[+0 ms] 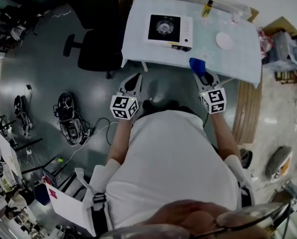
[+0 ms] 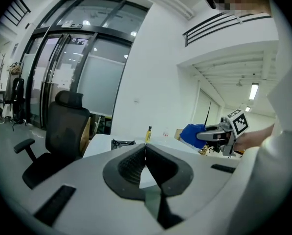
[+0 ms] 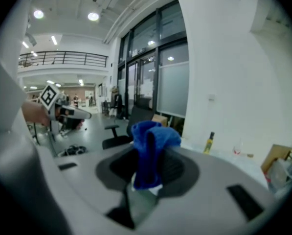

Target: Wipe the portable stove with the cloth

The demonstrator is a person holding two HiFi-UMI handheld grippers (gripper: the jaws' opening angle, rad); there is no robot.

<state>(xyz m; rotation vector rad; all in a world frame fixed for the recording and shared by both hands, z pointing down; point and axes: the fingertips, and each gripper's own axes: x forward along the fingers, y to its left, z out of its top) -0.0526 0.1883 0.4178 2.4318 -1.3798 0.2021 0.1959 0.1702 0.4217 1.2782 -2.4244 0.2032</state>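
The right gripper (image 1: 202, 76) pinches a blue cloth (image 3: 148, 150), bunched up between its jaws. The left gripper (image 1: 136, 77) is pressed together on nothing. The stove (image 1: 169, 30) sits on the worktop (image 1: 238, 56) ahead of both grippers, apart from them.

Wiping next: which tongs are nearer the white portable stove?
Right. Right tongs, gripping blue cloth, reach the table edge front-right of the white stove; left tongs hang short of it.
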